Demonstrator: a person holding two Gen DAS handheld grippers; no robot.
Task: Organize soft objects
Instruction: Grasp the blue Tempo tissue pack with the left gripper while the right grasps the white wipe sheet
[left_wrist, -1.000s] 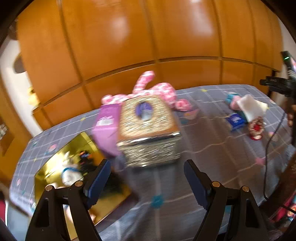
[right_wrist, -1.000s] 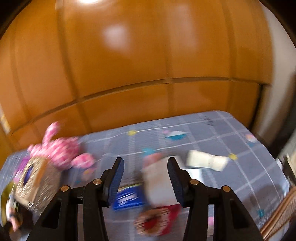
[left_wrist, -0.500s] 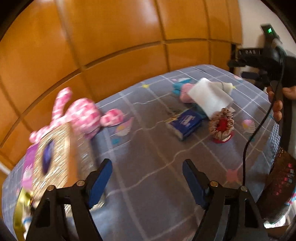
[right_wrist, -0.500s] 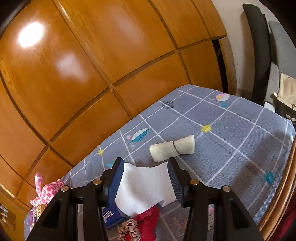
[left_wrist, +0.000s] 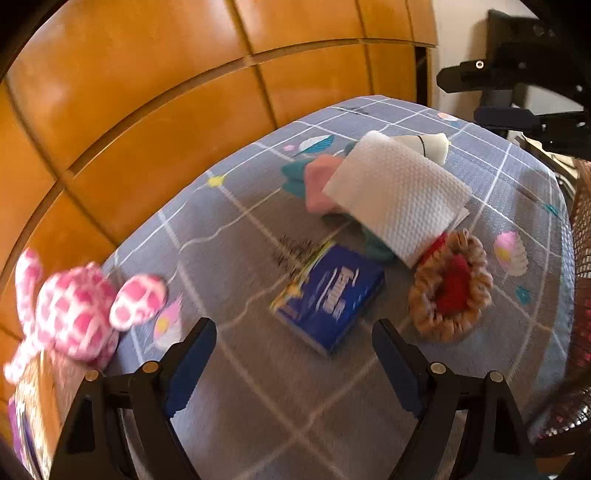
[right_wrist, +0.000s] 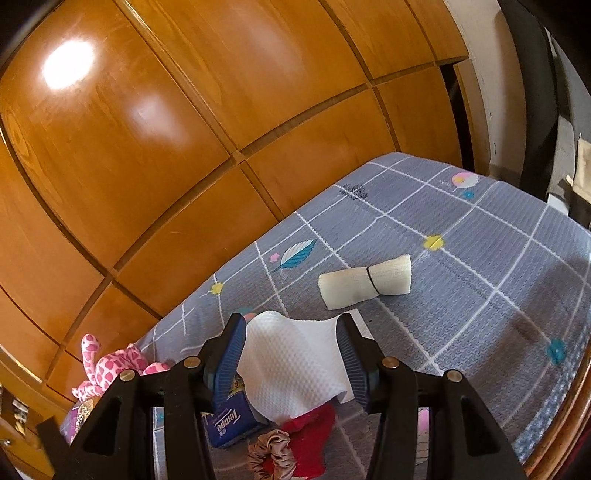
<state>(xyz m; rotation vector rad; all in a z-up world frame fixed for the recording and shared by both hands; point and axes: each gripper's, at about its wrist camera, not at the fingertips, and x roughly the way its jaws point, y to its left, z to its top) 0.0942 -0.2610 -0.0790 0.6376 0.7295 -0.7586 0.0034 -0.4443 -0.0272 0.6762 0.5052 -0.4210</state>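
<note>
On the grey checked tablecloth (left_wrist: 236, 398) a blue tissue pack (left_wrist: 328, 295) lies just ahead of my left gripper (left_wrist: 291, 350). Its jaws are opening, with nothing between them. A pink-and-white plush (left_wrist: 77, 310) sits to its left. Right of the pack are a brown scrunchie (left_wrist: 450, 295) on red cloth and a white paper towel (left_wrist: 395, 195) over pink and teal cloths. My right gripper (right_wrist: 290, 332) hovers open above the paper towel (right_wrist: 291, 362), its pads apart from it. A rolled cream bandage (right_wrist: 365, 282) lies beyond.
A wooden panelled wall (right_wrist: 184, 147) closes off the far side of the table. A glittery box (left_wrist: 29, 406) stands at the far left. A dark woven thing (left_wrist: 580, 280) and the table's wooden edge (right_wrist: 554, 435) are on the right, with a black chair (right_wrist: 532, 92) behind.
My left view swung right, from the glittery box to the tissue pack and cloth pile, and its jaws widened a little. My right gripper rolled and came over the paper towel, then stayed still.
</note>
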